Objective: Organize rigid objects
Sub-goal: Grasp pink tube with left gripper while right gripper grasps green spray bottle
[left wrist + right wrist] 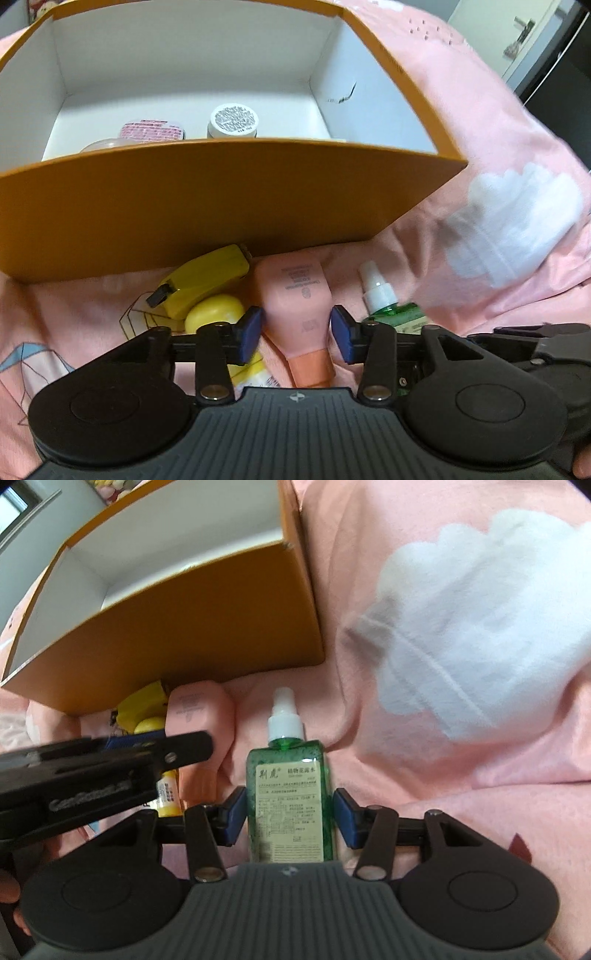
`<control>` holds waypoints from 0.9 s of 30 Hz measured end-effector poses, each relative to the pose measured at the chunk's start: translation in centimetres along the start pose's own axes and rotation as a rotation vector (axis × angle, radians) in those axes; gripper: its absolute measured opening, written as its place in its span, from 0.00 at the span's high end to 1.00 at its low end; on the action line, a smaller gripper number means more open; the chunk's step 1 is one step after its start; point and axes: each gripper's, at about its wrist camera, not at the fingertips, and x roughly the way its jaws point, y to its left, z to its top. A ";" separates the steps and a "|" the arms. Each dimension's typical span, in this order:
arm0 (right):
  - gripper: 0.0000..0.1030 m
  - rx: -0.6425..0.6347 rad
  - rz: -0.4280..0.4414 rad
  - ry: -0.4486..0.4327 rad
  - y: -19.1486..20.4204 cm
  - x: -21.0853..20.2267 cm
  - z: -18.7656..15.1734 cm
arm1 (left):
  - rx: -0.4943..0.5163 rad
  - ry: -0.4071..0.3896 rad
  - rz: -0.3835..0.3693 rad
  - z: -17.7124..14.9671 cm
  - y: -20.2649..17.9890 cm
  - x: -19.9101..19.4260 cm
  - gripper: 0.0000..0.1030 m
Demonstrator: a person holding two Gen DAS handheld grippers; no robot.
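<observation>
Straddling a pink tube [295, 306] that lies on the pink bedcover [498, 155], the left gripper [295, 332] has its blue pads [251, 334] on either side of the tube's tapered lower part; whether they press on it or stand just clear I cannot tell. To the left of the tube lie a yellow tape measure [207, 280] and a round yellow thing [214, 314], all just below the near wall of an open orange box [221, 206]. Inside the box, low against that wall, sit a white jar [232, 120] and a pink-patterned container [151, 130]. In the right wrist view, the right gripper [290, 814] frames a green spray bottle [290, 775] lying at centre, nozzle toward the top of the frame; narrow gaps show between its pads [234, 816] and the bottle, so the jaws stand apart.
</observation>
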 end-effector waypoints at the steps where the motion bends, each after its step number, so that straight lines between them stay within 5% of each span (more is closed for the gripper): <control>1: 0.50 -0.003 0.001 0.004 0.0 0.3 0.0 | 0.004 0.006 0.015 0.1 -0.2 0.4 0.47; 9: 0.49 -0.017 -0.002 0.012 0.7 1.7 0.0 | 0.012 0.024 0.053 0.3 -0.7 1.7 0.50; 27: 0.52 -0.052 -0.017 -0.047 2.3 -0.5 -0.4 | -0.054 -0.091 -0.051 -1.5 2.0 -4.9 0.52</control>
